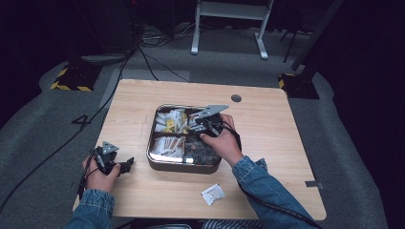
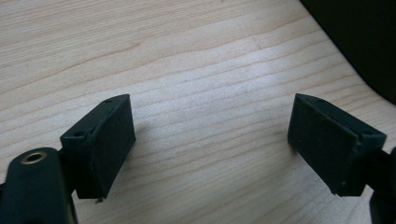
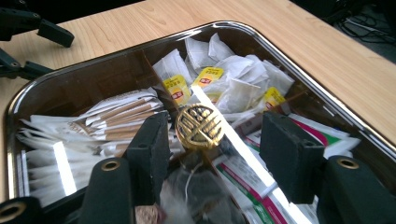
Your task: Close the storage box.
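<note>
Two grippers are in use at a wooden table (image 1: pixel 267 143). At centre frame in the high view stands a metal tray (image 1: pixel 184 166) with a clear lid and inner compartments: tea bags (image 3: pixel 233 84) with yellow tags at upper centre of the right gripper view, paper sachets (image 3: pixel 116 121) at left, printed packets (image 3: pixel 261 186) at lower right. A round brass knob (image 3: pixel 200 126) sits on the lid at its centre. The right gripper (image 3: pixel 215 140) stands over the tray with its jaws partly apart; the knob lies between them, close beside the left jaw and well apart from the right one, with no pad pressing on it. Glare strips on the lid hide part of the contents, and the compartment under the hand in the high view is too dark to read. The left gripper (image 2: pixel 210 140) rests at lower left of the high view near the table's left edge, jaws wide with only bare wood between them. A white sachet (image 1: pixel 213 194) lies alone near the bottom edge of the table, just below the tray. Bare table surface lies right of the tray and above it, up to a small round hole (image 1: pixel 236 98) at upper centre.
</note>
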